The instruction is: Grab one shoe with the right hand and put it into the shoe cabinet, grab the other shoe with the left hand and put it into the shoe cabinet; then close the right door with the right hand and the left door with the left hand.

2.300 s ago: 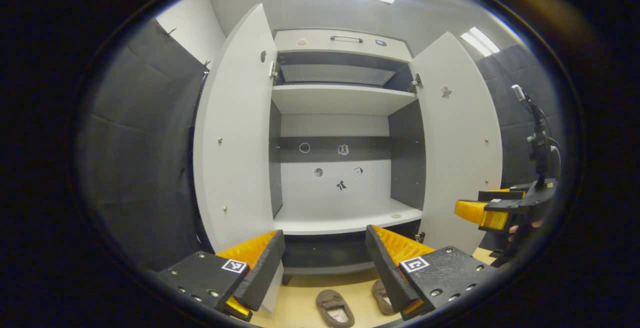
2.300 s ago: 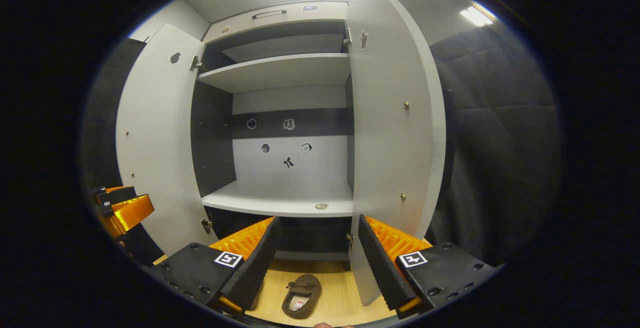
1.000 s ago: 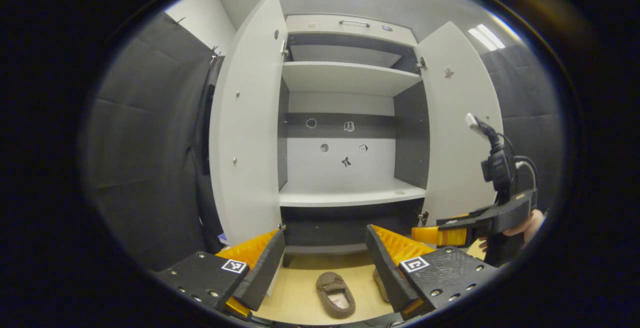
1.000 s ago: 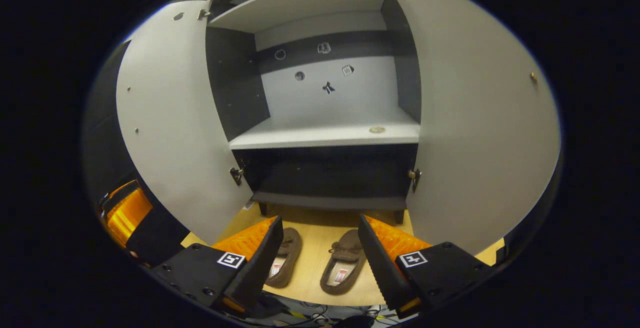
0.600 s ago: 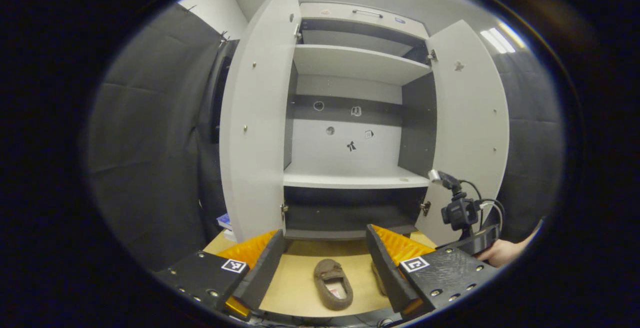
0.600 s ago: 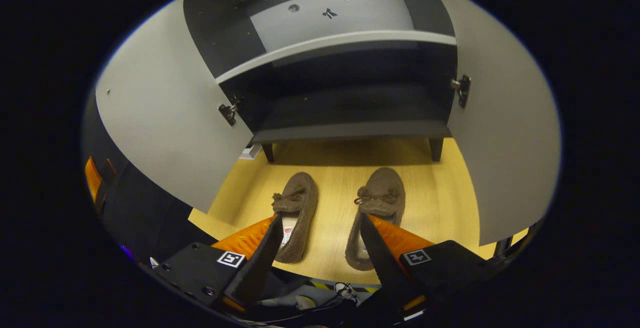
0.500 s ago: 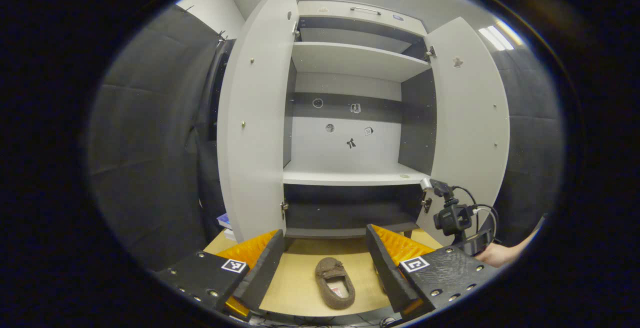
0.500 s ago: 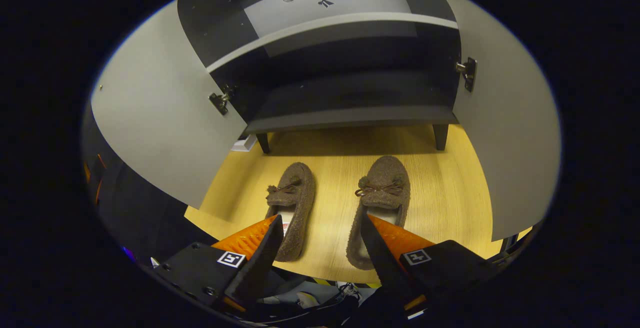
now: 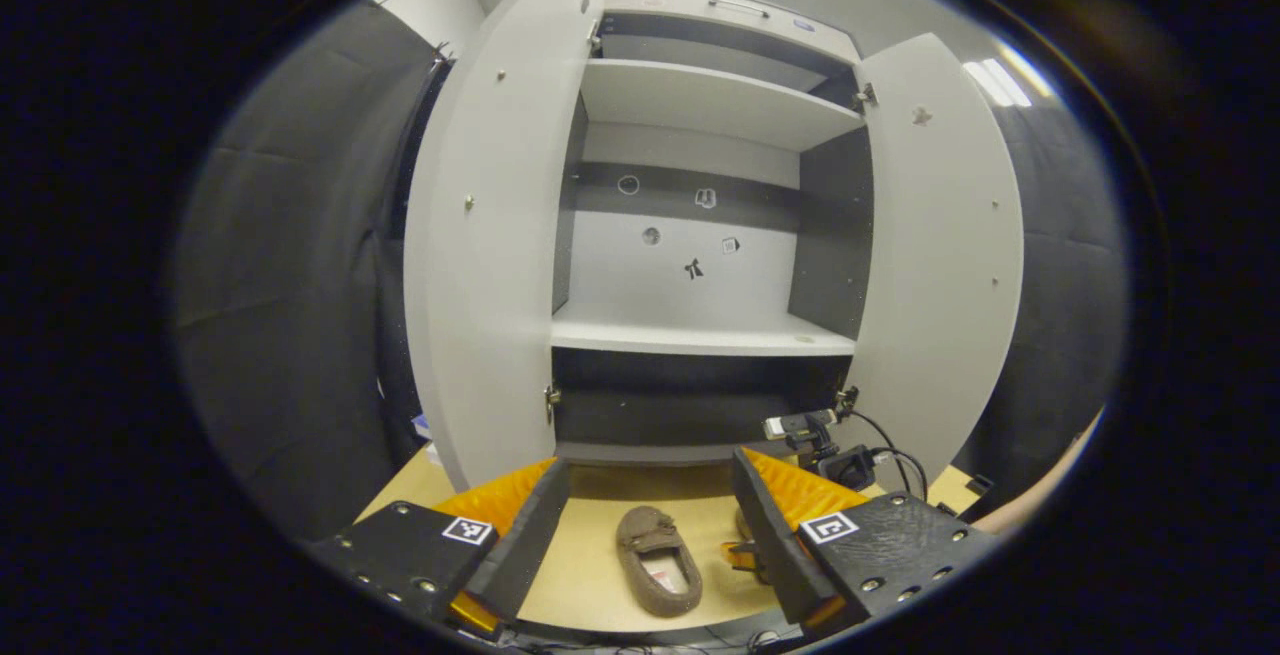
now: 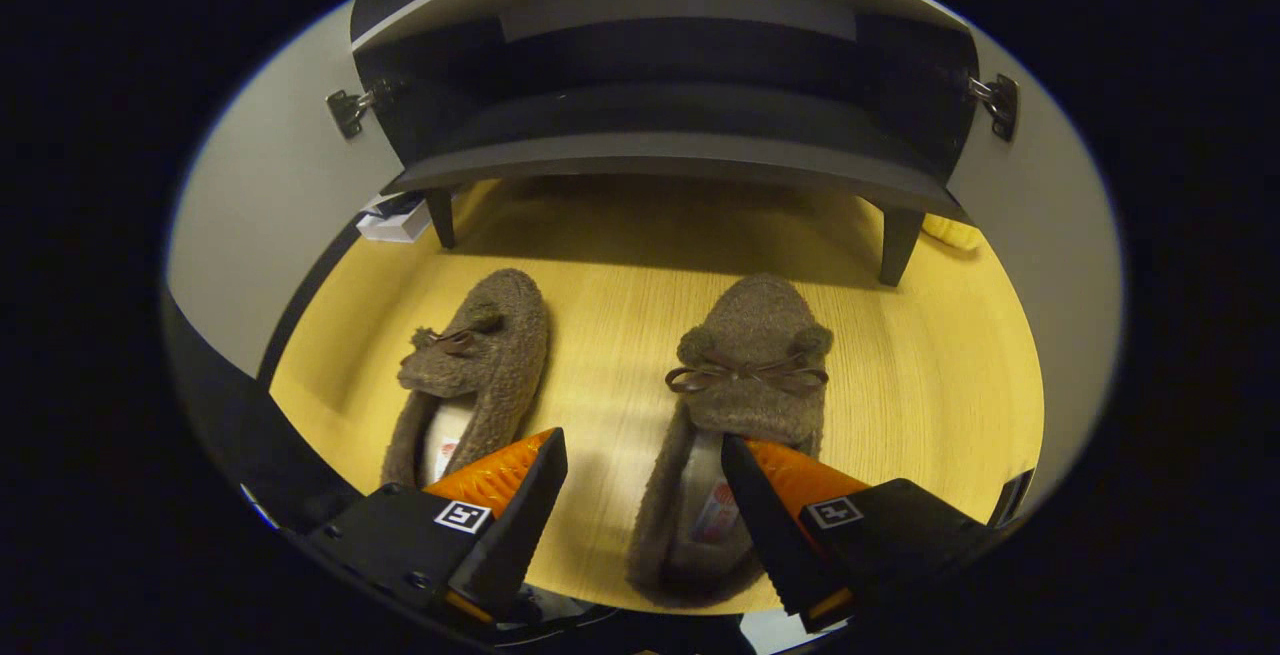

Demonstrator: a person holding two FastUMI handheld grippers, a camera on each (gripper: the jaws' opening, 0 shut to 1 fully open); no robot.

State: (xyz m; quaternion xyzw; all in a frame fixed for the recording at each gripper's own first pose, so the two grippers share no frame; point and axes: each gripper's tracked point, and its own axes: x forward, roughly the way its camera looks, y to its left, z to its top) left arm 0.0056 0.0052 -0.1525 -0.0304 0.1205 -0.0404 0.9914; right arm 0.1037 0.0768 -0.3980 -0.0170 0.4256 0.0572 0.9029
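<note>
Two brown fuzzy slippers lie side by side on the yellow wood floor in front of the open shoe cabinet (image 9: 700,335). In the right gripper view the right slipper (image 10: 748,355) is close below and the left slipper (image 10: 480,340) is to its left. My right gripper (image 10: 640,440) is open, low over the floor; one finger hangs over the right slipper's opening and the other is beside the left slipper's heel. My left gripper (image 9: 648,463) is open and held higher, facing the cabinet, with the left slipper (image 9: 658,560) below it. The right gripper (image 9: 760,550) is low beside that slipper.
Both cabinet doors stand wide open, the left door (image 9: 480,235) and the right door (image 9: 940,255). The dark bottom shelf (image 10: 680,150) stands on short legs above the floor. A white box (image 10: 395,220) lies under the left door. A person's arm (image 9: 1040,495) shows at the right.
My right gripper has dropped from cabinet height to just above the right slipper, staying open. My left gripper has tilted down slightly and stays open.
</note>
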